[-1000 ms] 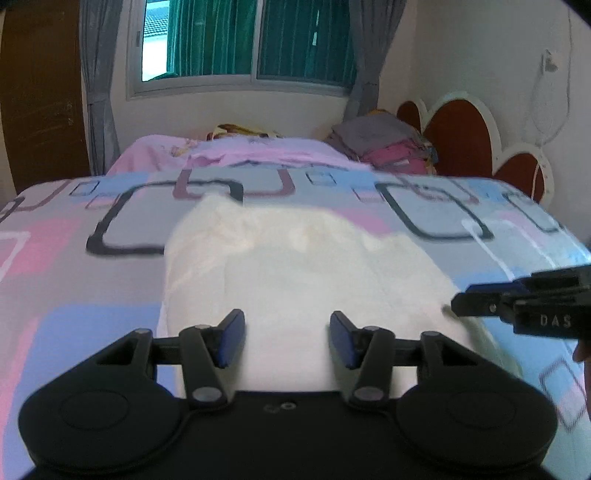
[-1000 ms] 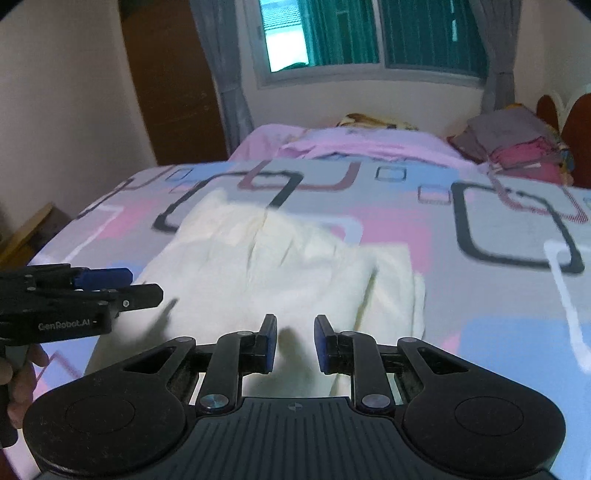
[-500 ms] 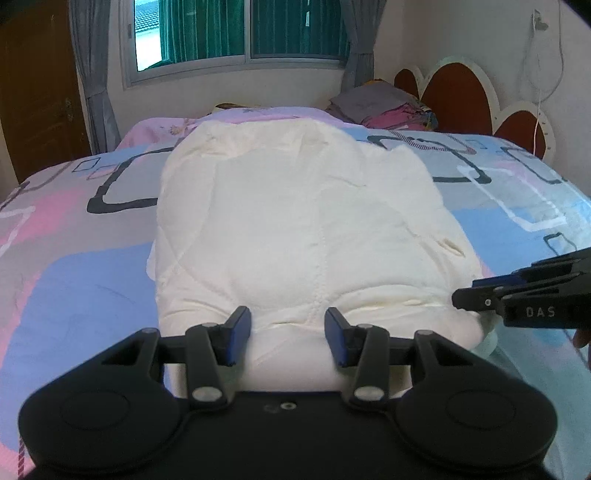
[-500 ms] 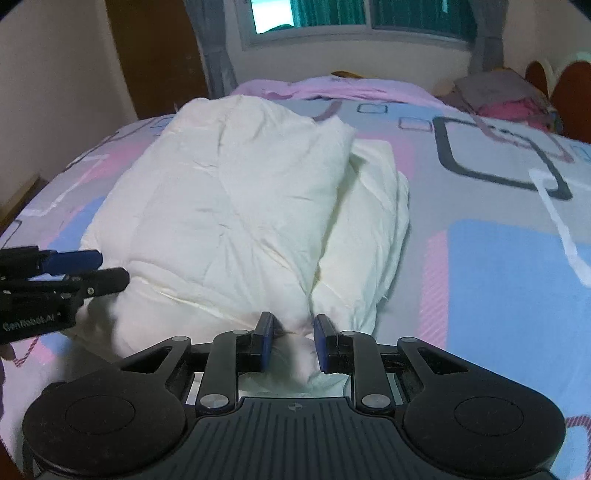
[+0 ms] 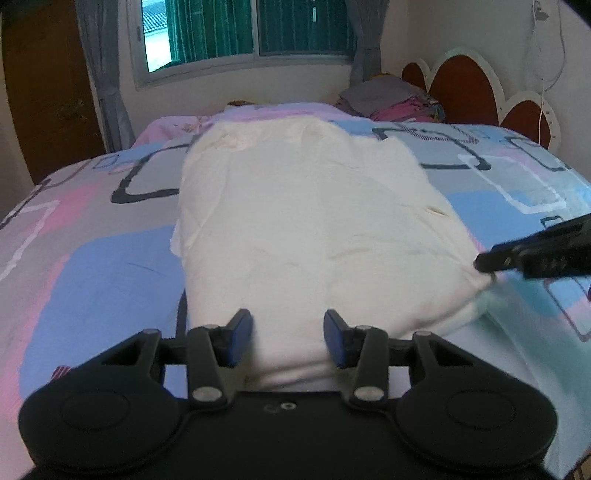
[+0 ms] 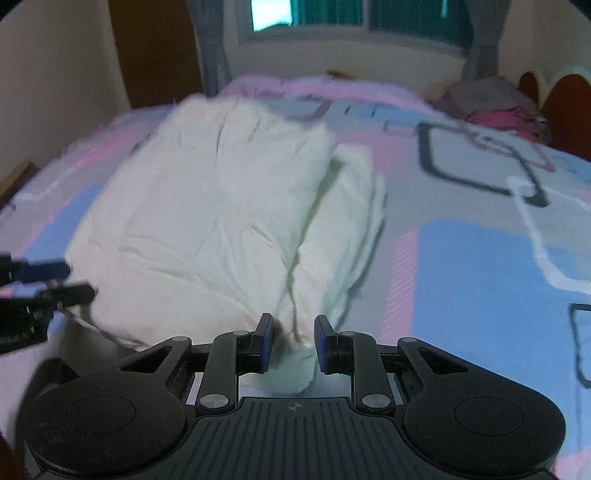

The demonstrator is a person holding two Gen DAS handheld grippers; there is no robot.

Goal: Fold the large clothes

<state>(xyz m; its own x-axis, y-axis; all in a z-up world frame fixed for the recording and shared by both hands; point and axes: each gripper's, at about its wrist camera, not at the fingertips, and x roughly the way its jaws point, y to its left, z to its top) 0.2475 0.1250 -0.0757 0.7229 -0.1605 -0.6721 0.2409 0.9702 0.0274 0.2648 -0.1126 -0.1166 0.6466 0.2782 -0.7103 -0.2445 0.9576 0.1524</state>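
A cream-white folded garment point(image 5: 310, 221) lies on the patterned bedspread point(image 5: 92, 266), its near edge towards me. My left gripper point(image 5: 288, 341) is open, its fingers straddling the near left edge of the garment. My right gripper point(image 6: 293, 343) is open a little, with the garment's point(image 6: 221, 221) near right corner between its fingers. The right gripper shows at the right edge of the left wrist view point(image 5: 535, 254); the left one shows at the left edge of the right wrist view point(image 6: 40, 280).
The bed has a pink, blue and grey bedspread point(image 6: 480, 258). A pile of folded clothes point(image 5: 391, 99) sits at the far right by the headboard point(image 5: 461, 85). A window with curtains point(image 5: 251, 33) and a wooden door point(image 5: 48, 92) are behind.
Both grippers have dropped with the garment's near edge down onto the bed. The right gripper's fingers have opened wider around the cloth, and the left's gap is wider too.
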